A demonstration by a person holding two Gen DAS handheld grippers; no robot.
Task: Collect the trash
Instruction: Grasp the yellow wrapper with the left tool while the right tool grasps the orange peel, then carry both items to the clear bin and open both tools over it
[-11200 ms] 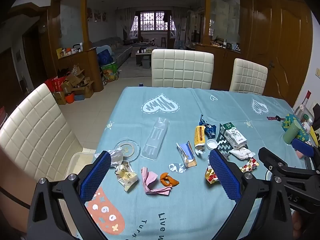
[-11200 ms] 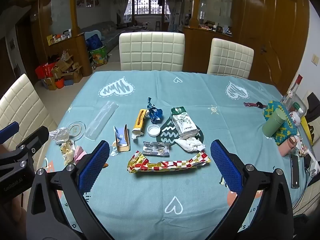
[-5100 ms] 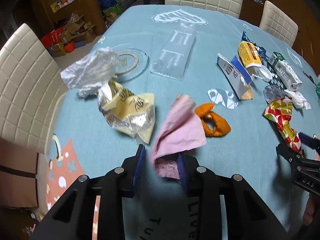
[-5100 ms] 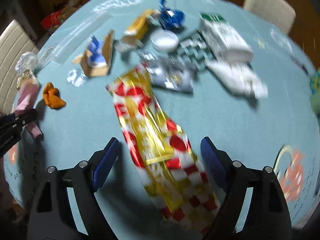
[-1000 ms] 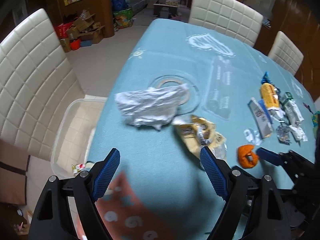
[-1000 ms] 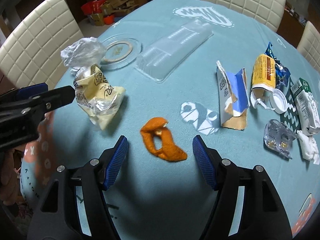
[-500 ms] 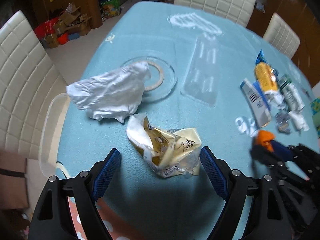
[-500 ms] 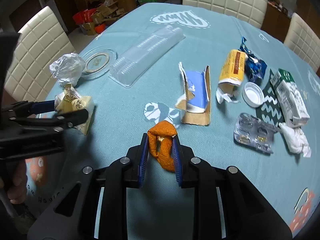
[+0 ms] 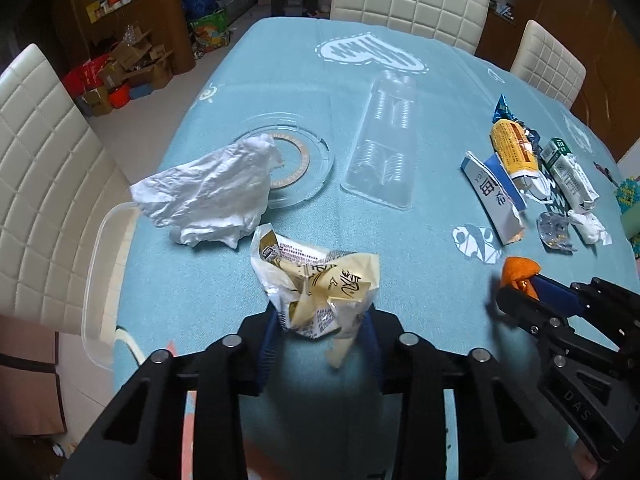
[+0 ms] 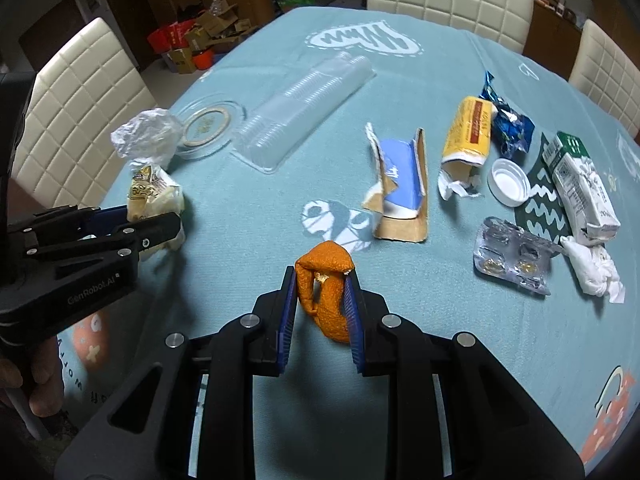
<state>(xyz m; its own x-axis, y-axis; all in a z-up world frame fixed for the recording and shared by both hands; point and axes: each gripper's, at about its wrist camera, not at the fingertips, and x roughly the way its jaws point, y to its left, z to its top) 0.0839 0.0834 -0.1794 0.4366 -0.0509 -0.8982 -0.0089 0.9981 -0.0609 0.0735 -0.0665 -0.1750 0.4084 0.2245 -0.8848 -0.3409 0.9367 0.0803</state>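
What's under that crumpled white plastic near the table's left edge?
The white plastic lies partly over the round clear lid, hiding its left rim; the lid's printed ring shows beside it. The rest rests on the tablecloth. Anything beneath the crumple is covered.

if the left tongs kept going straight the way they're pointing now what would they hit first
Most likely the tablecloth just beyond the yellow wrapper they have just been closing on, since the left tongs point steeply down. If the path runs shallower than it looks, the crumpled white plastic lies ahead, slightly to the left.
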